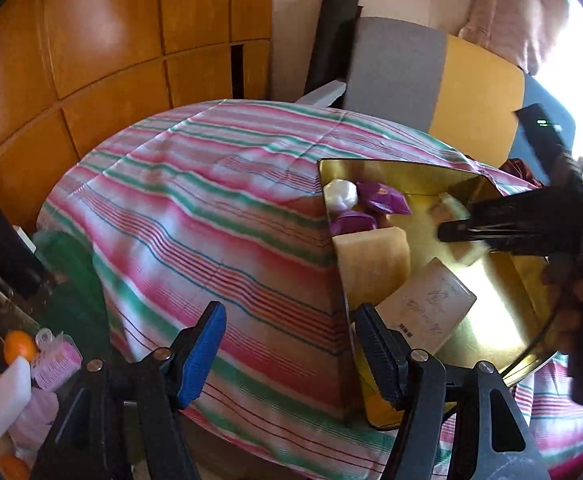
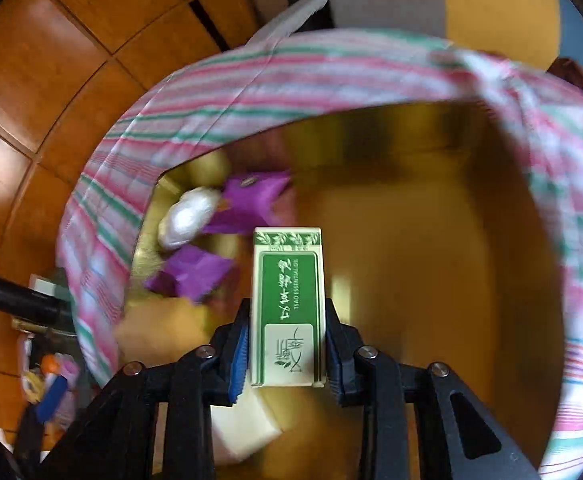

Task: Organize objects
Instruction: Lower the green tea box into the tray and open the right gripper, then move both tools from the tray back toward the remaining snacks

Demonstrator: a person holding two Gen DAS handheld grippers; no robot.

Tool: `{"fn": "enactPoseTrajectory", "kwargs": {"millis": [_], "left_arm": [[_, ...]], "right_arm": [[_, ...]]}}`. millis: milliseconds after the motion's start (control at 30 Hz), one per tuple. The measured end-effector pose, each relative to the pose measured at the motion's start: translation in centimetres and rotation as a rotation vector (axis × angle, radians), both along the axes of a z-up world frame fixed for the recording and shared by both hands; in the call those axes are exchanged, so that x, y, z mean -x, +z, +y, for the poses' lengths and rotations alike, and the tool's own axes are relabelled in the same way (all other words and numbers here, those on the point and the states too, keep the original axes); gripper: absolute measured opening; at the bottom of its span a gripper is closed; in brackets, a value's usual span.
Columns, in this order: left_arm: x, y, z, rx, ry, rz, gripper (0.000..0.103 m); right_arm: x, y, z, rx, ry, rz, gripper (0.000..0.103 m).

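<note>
Right hand-held gripper (image 2: pixel 287 344) pinches a green-and-white box (image 2: pixel 287 308) between its blue pads (image 2: pixel 238 364), above the gold tray (image 2: pixel 431 280). The box's long axis runs straight out along the fingers, away from the camera, its printed green face turned up toward the lens; its near end is cut off behind the gripper body. In the left wrist view this same gripper (image 1: pixel 451 232) reaches in from the right edge, and motion blur makes the box there hard to make out.

Left hand-held gripper (image 1: pixel 291 356) is spread wide and holds nothing, hovering over the striped cloth (image 1: pixel 211 200) at the tray's (image 1: pixel 503 292) near corner; its right finger (image 1: pixel 375 356) covers part of the tray's rim.

Inside the tray lie a white ball (image 1: pixel 340 195), purple wrappers (image 1: pixel 383 198), a pale yellow block (image 1: pixel 371 264) and a tan box (image 1: pixel 427 312), clustered along the left side. From the right wrist these are smeared by blur, and a pale block (image 2: pixel 243 424) is partly hidden under the gripper. Small items (image 1: pixel 27 368) at lower left are only partly in view and hard to identify.
</note>
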State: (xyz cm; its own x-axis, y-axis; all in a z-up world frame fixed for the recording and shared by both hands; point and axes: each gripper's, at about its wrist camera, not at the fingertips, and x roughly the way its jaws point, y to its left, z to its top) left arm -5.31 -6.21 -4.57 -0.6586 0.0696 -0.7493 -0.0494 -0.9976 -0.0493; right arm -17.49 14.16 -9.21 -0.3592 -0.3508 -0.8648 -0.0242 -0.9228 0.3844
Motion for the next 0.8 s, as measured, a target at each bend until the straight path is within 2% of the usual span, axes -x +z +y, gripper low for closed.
{"fn": "enactPoseTrajectory", "kwargs": {"millis": [67, 133, 367, 800], "left_arm": [[0.1, -0.3, -0.3, -0.013, 0.004, -0.010, 0.068], [0.2, -0.4, -0.5, -0.023, 0.005, -0.012, 0.069], [0.2, -0.7, -0.6, -0.029, 0.015, -0.016, 0.070], [-1.4, 2.1, 2.3, 0.014, -0.049, 0.078, 0.075]], "right_arm": [[0.5, -0.8, -0.8, 0.077, 0.011, -0.021, 0.037], [0.1, -0.8, -0.9, 0.107, 0.013, -0.010, 0.038], [-2.7, 1.2, 0.8, 0.080, -0.017, 0.075, 0.038], [-10.6, 6.4, 5.9, -0.190, -0.030, 0.268, 0.043]]}}
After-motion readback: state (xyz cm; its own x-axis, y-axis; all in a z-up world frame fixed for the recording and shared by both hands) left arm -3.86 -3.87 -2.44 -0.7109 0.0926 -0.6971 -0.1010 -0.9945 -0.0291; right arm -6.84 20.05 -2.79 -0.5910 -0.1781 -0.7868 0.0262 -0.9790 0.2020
